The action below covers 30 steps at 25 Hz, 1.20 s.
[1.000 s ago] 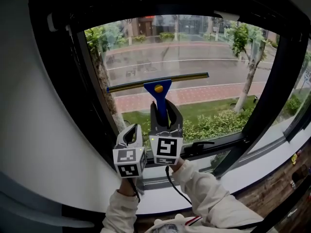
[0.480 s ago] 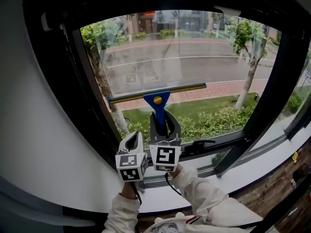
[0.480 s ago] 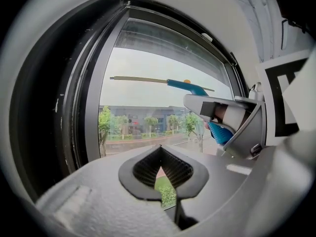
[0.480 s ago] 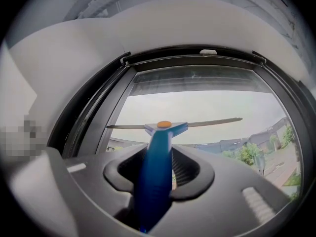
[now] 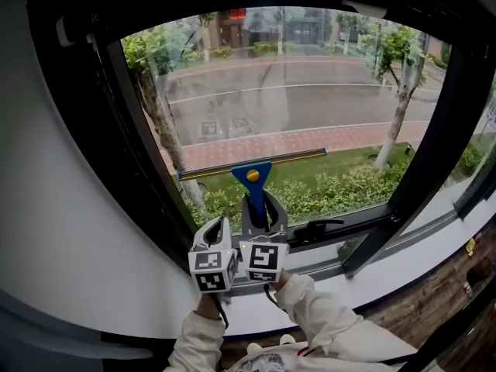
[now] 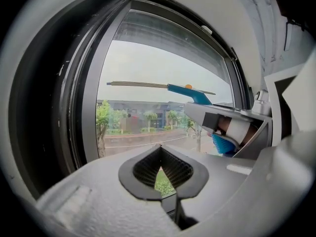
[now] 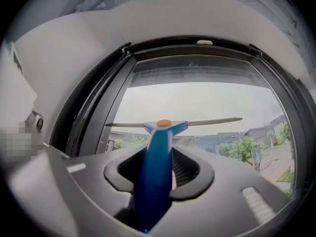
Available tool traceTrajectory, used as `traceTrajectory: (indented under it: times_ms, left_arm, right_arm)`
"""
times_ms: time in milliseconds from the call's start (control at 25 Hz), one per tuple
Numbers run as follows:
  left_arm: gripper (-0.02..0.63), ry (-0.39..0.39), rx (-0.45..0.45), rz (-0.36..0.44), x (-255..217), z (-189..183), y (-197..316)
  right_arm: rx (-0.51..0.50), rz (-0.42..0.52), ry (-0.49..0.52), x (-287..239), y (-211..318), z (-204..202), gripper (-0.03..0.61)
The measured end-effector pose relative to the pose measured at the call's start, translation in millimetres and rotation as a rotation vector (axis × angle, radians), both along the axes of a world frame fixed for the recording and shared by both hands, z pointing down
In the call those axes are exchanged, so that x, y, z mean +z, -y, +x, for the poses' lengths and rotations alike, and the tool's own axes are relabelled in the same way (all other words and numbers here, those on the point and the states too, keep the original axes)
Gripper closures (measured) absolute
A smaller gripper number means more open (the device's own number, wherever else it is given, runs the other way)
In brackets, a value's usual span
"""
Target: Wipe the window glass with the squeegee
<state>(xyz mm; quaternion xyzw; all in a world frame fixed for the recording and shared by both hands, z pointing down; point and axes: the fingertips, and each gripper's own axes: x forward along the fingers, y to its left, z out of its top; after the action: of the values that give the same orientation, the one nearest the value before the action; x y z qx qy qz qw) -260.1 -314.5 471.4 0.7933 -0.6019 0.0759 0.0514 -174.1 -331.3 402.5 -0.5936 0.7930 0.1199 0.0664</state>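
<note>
Right gripper (image 5: 262, 204) is clamped on the blue handle of the squeegee (image 5: 253, 173). In the right gripper view the handle runs up between the ribbed pads of that gripper (image 7: 159, 171), jaws narrow and pressed on it from both sides. The squeegee (image 7: 163, 128) stands roughly upright, with an orange button on its triangular head. Its long blade lies across the window glass (image 5: 310, 84) low on the pane, tilted slightly with its right end higher and its left end close to the black window frame (image 5: 128, 122). Left gripper (image 5: 212, 228) sits just beside the right one, on its left and a little lower, marker cubes nearly touching. In its own view the left gripper (image 6: 161, 171) has its jaws brought together at the tips with nothing between the pads; the squeegee (image 6: 190, 90) shows up and to the right. A black window handle (image 5: 319, 226) lies on the lower frame right of the grippers. White sleeves (image 5: 322, 308) at the bottom, white wall (image 5: 54, 208) at left. Street, trees and hedge are outside.
</note>
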Motion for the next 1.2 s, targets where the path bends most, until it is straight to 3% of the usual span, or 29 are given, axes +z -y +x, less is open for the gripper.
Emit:
traceTrajectory:
  times_ms: [400,1200]
  left_arm:
    - [0.612,0.0,-0.005,-0.077,38.2,-2.8,-6.4]
    - [0.612,-0.032,-0.024,-0.112,52.7,-6.0,-12.8]
  right_arm:
    - [0.012,-0.091,-0.012,45.5,2.1,2.1,0.445]
    - [0.009,-0.293,-0.045,130.8,0.4,5.3,0.454]
